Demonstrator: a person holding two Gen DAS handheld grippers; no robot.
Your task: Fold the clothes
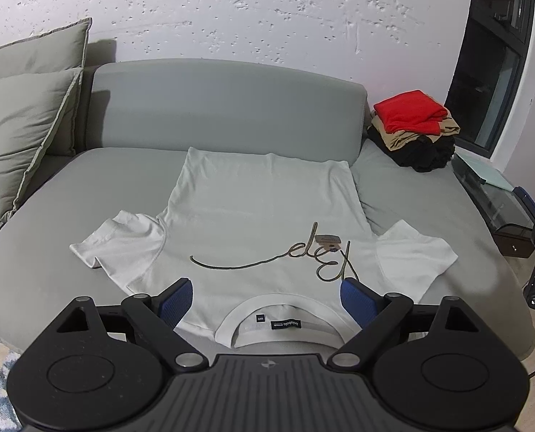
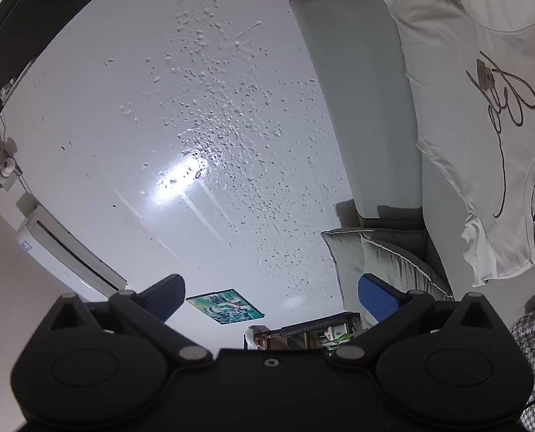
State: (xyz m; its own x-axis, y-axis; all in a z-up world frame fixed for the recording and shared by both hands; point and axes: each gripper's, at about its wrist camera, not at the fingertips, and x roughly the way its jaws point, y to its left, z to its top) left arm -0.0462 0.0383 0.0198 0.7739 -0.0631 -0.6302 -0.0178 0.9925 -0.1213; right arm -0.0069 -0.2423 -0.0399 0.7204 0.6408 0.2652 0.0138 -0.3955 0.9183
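While the white t-shirt (image 1: 253,208) lies spread out flat on the grey sofa (image 1: 228,108), front side up with the collar toward the camera, the left gripper (image 1: 267,295) hovers over the neckline with its blue pads (image 1: 179,300) spread wide and nothing between them. Whether the fingertips actually touch the fabric is hard to say, since the gripper body blocks the near edge of the shirt and the front of the seat. Both short sleeves stick out to the sides. A looping script print (image 1: 296,255) runs across the chest, and a small tag (image 1: 327,240) sits on it, too small to read. Same goes for the neck label (image 1: 284,324).

Right gripper (image 2: 271,297) is tipped upward at the speckled white wall (image 2: 195,126), jaws apart, holding nothing. In that view the shirt (image 2: 483,115) is only partly visible, squeezed sideways into the right edge and cut off by the frame.

At the far right end of the sofa there's a stack of folded clothes (image 1: 413,129): red on top, something tan under it, black at the bottom. Can't tell what the garments are. Two grey cushions (image 1: 26,122) lean on the left, partly cropped. Past the sofa's right edge sits a glass-topped table (image 1: 494,194), mostly out of view.
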